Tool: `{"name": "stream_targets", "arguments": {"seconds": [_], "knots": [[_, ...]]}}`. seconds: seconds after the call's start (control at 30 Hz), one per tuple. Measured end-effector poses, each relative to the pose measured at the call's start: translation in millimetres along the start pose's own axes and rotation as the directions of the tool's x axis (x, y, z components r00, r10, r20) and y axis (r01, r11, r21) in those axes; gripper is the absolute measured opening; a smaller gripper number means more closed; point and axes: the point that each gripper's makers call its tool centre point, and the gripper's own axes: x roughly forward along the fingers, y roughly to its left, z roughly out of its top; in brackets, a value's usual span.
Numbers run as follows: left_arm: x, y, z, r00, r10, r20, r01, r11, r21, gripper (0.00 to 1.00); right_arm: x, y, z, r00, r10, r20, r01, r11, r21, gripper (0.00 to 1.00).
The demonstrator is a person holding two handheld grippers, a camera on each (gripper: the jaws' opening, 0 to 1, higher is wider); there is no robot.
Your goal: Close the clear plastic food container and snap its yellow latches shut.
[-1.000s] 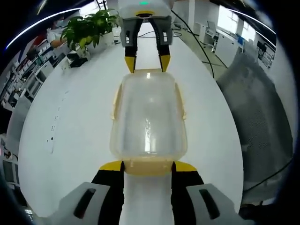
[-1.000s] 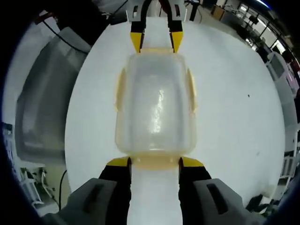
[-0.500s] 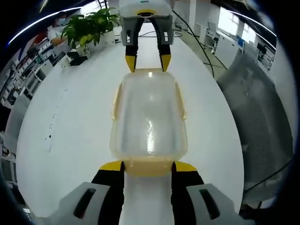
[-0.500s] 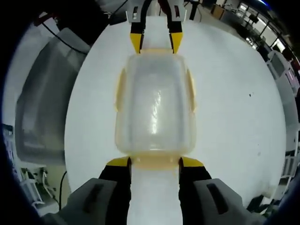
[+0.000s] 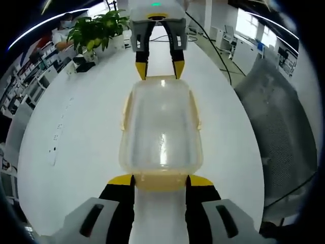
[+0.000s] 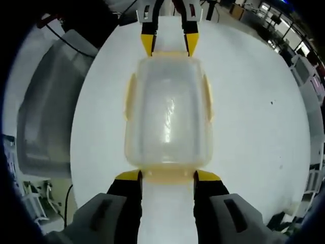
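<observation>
Squarely between two grippers: container on the white worktop

Leftmost in the left gripper view, a potted plant (image 5: 97, 29) stands at the far edge of the white worktop (image 5: 76, 132). At the middle lies the clear plastic food container (image 5: 161, 129), its lid on, with a yellow latch (image 5: 125, 109) on each long side. The left gripper (image 5: 160, 180) has its jaws spread apart, one yellow tip at each corner of the container's near end latch (image 5: 160, 179), gripping nothing. At the far end the right gripper (image 5: 157, 62) faces it, jaws likewise parted, tips just at the container's far edge. To the right stands a grey mesh chair (image 5: 282, 122).

Seen from the right gripper view, the chair (image 6: 48, 101) sits left, the container (image 6: 167, 112) centre, the left gripper (image 6: 168, 44) beyond it, and the right gripper (image 6: 168, 176) straddles the near end.
</observation>
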Motion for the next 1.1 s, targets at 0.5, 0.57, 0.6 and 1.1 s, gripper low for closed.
{"name": "stream_targets", "arguments": {"seconds": [0.5,0.57,0.6,1.1], "knots": [[0.5,-1.1,-5.0,1.0,-0.011,-0.005,0.011,1.0,-0.005,0.33,1.1,1.3,3.8,1.0,0.008,0.005,-0.008,1.0,0.004,0.36],[0.3,-0.9,-5.4,1.0,-0.012,-0.005,0.012,1.0,-0.005,0.33,1.1,1.4,4.2,1.0,0.009,0.006,-0.01,1.0,0.006,0.36],[0.3,-0.6,-5.6,1.0,-0.012,-0.007,0.012,1.0,-0.003,0.33,1.4,1.3,4.5,1.0,0.008,0.006,-0.008,1.0,0.005,0.36],[-6.8,0.8,-11.7,1.0,0.012,-0.021,-0.012,1.0,0.0,0.39,-3.8,1.2,-1.4,1.0,-0.006,-0.004,0.006,0.998,0.061,0.36]]}}
